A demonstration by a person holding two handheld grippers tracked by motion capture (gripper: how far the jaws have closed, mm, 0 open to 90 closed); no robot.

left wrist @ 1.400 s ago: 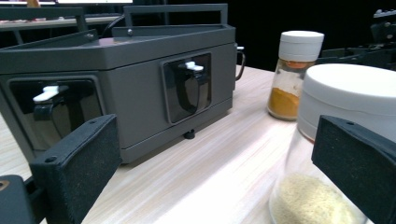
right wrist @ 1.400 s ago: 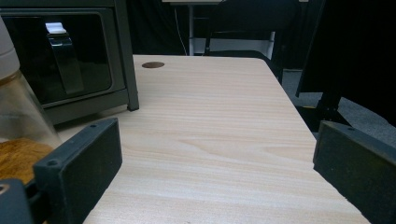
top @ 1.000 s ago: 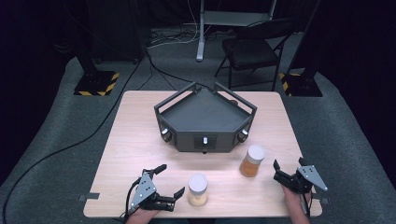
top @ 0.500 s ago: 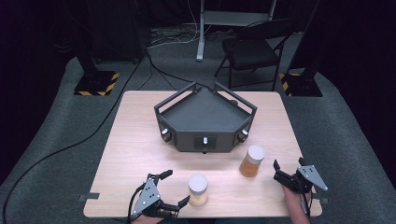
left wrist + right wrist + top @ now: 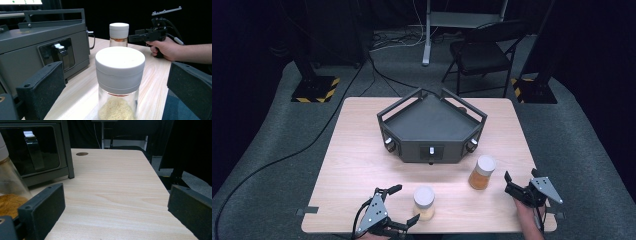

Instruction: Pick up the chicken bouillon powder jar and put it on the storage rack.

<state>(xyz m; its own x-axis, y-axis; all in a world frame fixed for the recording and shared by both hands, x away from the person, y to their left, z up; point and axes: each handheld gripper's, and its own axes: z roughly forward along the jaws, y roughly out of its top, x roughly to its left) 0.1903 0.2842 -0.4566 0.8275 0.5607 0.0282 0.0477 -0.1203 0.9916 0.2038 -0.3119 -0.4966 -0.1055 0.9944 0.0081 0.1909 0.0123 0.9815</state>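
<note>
The left gripper (image 5: 399,207) rests at the table's near edge, at about seven o'clock from the table's middle, its jaws spread wide and holding nothing. In the left gripper view the two black pads stand either side of the pale-powder jar (image 5: 119,82), well clear of its glass. From above, that jar (image 5: 424,202), white-lidded and upright, stands just beside the gripper at its three o'clock, on the wooden table (image 5: 357,160).

The right gripper (image 5: 512,187) sits at about four o'clock on the table, held by a hand (image 5: 528,215), jaws likewise released with bare wood between them. At its ten o'clock, near but apart, stands the orange-powder jar (image 5: 482,171), upright with a white lid; it shows at the left edge of the right gripper view (image 5: 10,192).

Farther out, at twelve o'clock from both jars, sits the dark grey machine (image 5: 431,127), its front panel facing the person.
</note>
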